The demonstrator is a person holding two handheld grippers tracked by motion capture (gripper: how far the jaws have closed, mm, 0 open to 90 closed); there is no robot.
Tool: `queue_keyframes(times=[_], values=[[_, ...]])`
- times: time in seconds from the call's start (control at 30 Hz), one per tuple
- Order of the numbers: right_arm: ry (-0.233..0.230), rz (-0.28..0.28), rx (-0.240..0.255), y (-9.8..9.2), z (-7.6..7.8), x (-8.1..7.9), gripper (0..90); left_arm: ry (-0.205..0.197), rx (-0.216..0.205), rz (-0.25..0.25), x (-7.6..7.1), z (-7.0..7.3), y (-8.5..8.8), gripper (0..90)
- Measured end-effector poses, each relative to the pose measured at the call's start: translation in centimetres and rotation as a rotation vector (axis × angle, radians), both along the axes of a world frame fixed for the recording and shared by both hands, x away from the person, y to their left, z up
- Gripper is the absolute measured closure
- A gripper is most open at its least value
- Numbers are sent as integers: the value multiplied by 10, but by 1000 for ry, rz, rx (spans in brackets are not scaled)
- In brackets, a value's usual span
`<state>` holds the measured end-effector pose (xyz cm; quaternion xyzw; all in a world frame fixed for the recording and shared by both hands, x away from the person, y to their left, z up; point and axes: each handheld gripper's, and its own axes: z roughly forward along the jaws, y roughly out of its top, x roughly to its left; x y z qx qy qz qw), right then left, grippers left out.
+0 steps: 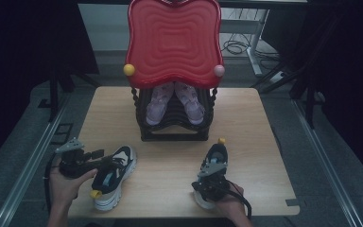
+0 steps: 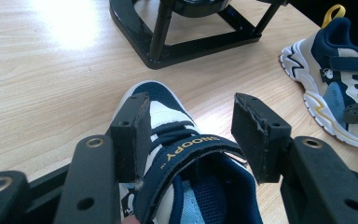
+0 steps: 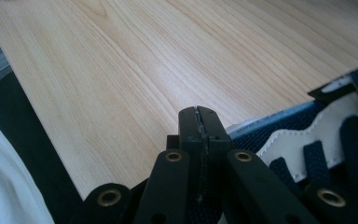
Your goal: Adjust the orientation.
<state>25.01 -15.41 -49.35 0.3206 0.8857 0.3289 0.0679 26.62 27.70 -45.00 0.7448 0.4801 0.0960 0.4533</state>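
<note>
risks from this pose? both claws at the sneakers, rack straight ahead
1. The left claw stands open around the left sneaker; its pads look off the strap, so closing there might pinch only the strap and let the shoe tip.
2. The right claw is shut with nothing between its jaws, beside the right sneaker, which may get nudged.
3. The rack already holds a purple pair, so space there looks tight.

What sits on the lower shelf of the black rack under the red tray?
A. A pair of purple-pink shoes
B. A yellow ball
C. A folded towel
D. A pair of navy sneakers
A: in the high view a pair of purple-pink shoes stands side by side inside the black rack, beneath the red tray.
</note>
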Motion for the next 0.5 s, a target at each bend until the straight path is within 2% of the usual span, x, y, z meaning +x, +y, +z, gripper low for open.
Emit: queue_keyframes(times=[0.23, 0.33, 0.5], values=[[1, -15, 18, -13, -1, -8, 895, 5, 0, -4, 0, 0, -1, 468], [2, -22, 21, -20, -1, -11, 895, 11, -42, -33, 0, 0, -1, 467], [9, -37, 34, -34, -1, -16, 895, 11, -44, -30, 0, 0, 0, 466]])
